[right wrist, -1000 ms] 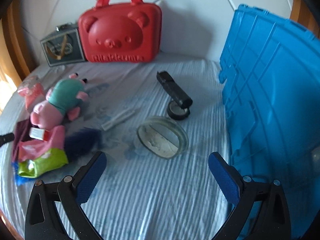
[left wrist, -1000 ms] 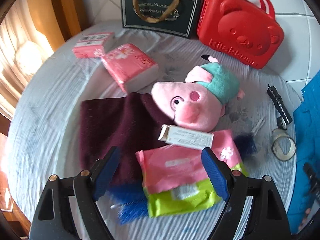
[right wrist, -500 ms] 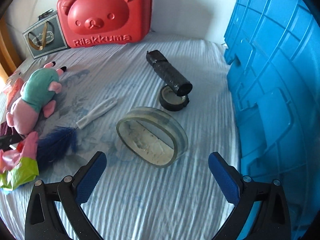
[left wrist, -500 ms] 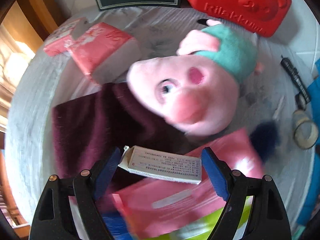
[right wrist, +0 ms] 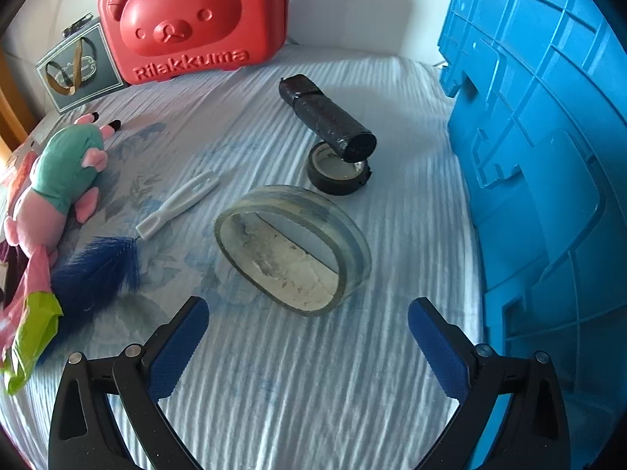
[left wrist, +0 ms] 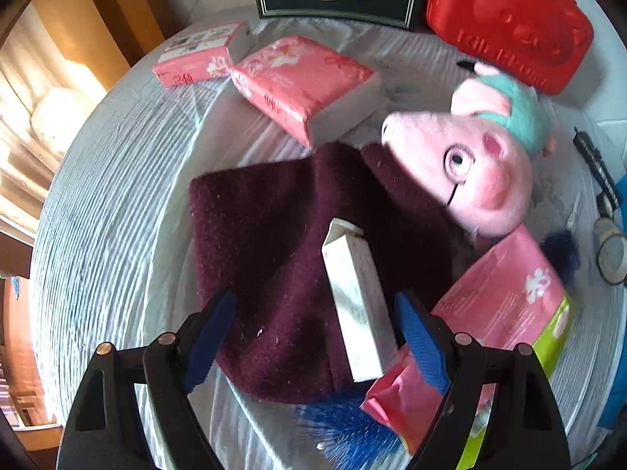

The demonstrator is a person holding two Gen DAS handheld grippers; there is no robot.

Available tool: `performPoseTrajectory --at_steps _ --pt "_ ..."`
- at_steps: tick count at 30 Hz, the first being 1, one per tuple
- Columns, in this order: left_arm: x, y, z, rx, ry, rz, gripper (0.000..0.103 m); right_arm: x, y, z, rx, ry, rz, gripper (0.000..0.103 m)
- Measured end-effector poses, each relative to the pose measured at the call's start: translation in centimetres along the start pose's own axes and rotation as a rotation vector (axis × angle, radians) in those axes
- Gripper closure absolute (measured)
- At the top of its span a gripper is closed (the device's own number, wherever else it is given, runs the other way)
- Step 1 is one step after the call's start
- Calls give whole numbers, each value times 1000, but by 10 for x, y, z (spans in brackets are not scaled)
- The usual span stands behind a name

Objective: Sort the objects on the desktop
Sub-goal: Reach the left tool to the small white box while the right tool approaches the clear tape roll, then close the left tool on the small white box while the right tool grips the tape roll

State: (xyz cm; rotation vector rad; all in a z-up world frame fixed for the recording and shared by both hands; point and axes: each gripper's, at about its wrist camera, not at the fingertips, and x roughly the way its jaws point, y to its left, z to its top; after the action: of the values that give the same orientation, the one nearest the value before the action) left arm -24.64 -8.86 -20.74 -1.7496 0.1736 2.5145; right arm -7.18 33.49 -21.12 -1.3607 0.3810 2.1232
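Two grippers, both spread wide. Your left gripper [left wrist: 313, 333] hovered over the maroon cloth [left wrist: 282, 243], with the white carton [left wrist: 354, 305] lying between its fingers, nearer the right one. Your right gripper [right wrist: 307, 337] sat low, clear tape roll [right wrist: 292, 246] just ahead, blue bin [right wrist: 548, 180] alongside.

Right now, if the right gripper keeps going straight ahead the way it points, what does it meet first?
Most likely the big clear tape roll, lying centred just ahead of the open right gripper; depth is uncertain.
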Motion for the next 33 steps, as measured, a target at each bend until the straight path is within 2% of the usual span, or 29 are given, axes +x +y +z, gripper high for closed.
performPoseTrajectory --at_steps 3,6,8,10,11,13,16,20,22,24,25,26,28,30,33 --pt "-1 -13 7 32 -10 4 20 -1 -2 2 7 -3 4 0" --pt "12 -15 7 62 32 11 20 0 -4 6 18 -2 8 0" --pt "15 -12 1 56 55 -20 28 4 -5 8 28 2 14 0" --pt "21 -11 -5 49 78 -34 44 11 -5 10 33 11 19 0" --pt "23 -10 -7 46 80 -27 48 14 -5 11 32 18 21 0" --pt "24 -9 -8 48 70 -1 59 20 -2 12 18 23 29 0" --pt "16 -1 -5 22 39 -13 72 24 0 16 -3 16 10 0" --pt "7 9 1 0 -5 2 74 22 -12 23 50 -9 8 0" --pt "5 13 2 -7 -12 4 75 24 -15 26 47 -9 -9 15" --pt "4 12 1 -9 -15 1 75 29 -14 27 31 6 -23 41" --pt "5 12 1 -10 -16 2 75 33 -13 27 24 16 -24 47" --pt "7 15 0 -11 -19 0 75 35 -12 27 21 20 -26 59" --pt "5 11 -2 -8 -28 2 75 35 -8 25 6 13 -64 68" --pt "3 12 -3 1 -44 11 75 26 -8 24 15 -15 -59 82" --pt "-3 16 -3 -6 -65 1 75 13 -7 21 21 -48 -50 86"
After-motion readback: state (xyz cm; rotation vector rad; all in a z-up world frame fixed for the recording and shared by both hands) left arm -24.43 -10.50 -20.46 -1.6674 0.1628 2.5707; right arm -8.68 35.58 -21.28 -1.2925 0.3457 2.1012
